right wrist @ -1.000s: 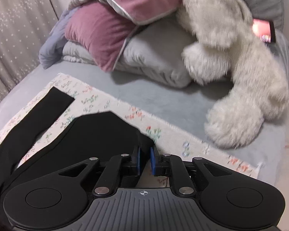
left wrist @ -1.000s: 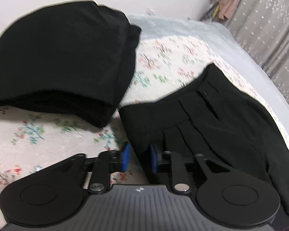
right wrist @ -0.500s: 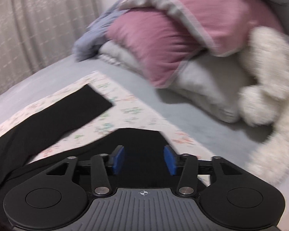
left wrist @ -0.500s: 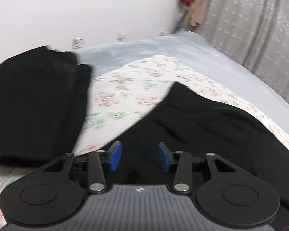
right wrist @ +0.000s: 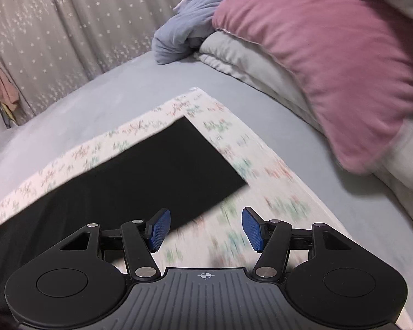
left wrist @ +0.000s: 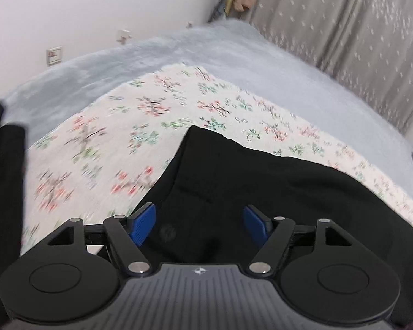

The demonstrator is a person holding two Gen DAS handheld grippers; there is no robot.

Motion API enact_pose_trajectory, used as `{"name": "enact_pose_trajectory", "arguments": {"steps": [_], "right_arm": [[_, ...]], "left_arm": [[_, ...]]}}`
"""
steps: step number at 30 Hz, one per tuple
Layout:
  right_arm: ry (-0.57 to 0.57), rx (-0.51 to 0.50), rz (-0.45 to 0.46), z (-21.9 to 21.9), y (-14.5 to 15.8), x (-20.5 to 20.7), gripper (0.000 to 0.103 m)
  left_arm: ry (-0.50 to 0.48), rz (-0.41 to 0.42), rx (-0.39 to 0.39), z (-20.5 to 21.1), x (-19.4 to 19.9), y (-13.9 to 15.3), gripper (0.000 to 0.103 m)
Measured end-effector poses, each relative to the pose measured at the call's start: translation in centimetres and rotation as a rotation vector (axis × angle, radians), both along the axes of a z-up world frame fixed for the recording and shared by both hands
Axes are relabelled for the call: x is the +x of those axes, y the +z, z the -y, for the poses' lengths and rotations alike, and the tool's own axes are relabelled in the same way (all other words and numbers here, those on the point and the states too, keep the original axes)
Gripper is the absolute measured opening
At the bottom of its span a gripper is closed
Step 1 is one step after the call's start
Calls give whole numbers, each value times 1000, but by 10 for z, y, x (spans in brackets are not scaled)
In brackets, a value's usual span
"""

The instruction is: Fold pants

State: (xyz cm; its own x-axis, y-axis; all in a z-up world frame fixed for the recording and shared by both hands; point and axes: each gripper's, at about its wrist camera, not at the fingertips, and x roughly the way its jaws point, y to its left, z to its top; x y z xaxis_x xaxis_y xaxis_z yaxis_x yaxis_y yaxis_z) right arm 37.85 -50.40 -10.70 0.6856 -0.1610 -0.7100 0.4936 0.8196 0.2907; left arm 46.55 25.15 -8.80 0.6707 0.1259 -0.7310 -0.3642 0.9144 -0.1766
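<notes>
Both grippers have let go: the left gripper (left wrist: 199, 224) stands wide with nothing between its blue pads, where a second ago it was pinched narrow at the waist of the black pants (left wrist: 261, 192). The right gripper (right wrist: 203, 229) is also spread wide and empty, after being closed on the cloth a second ago. The pants lie on the floral sheet (left wrist: 110, 148) over the grey bed (left wrist: 234, 63); the waist end sits just under and ahead of the left gripper, a leg end (right wrist: 162, 170) lies flat to the near left of the right gripper, its cuff corner pointing far right toward the pink pillow (right wrist: 330, 63). A second dark pile (left wrist: 2, 178) sits at far left edge. Likely one fold has just been laid down and released, though motion blur makes the layering hard to confirm. Next grasp points probably need picking for the following fold
</notes>
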Motion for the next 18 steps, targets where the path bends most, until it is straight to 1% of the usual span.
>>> {"name": "enact_pose_trajectory", "arguments": {"steps": [2,4,5,7,8,9,10,11,12,14,15,17,18], "right_arm": [[16,-8,-17,8,-3,31,58],[37,10,-18,14,-6,64,58],[40,43,-15,15,-8,80,58],[27,158,3,19,-13,112,58],[18,211,11,18,-16,126,58],[19,254,13,17,-19,139,58],[19,286,11,15,-23,158,58],[10,289,-4,12,-27,172,58],[-3,283,-23,9,-29,185,58],[-39,277,-74,4,-39,210,60],[-57,282,-104,2,-45,222,64],[-89,286,-150,1,-54,235,64],[-98,263,-163,-2,-55,242,66]], "left_arm": [[-7,-22,24,-1,19,-3,69],[-18,-28,15,-2,38,-3,69],[-19,-28,-9,-3,47,-3,69],[-14,-35,-64,-3,68,-3,70],[-11,-45,-76,-1,77,-3,70],[-20,-58,-70,3,89,-4,71],[-35,-71,-53,9,99,-4,76],[-53,-79,-31,12,107,-5,79],[-67,-85,-1,16,115,-5,87],[-109,-99,64,23,127,-6,88],[-145,-104,106,28,132,-7,88],[-191,-135,207,34,138,-8,88],[-208,-151,256,35,140,-9,88]]}}
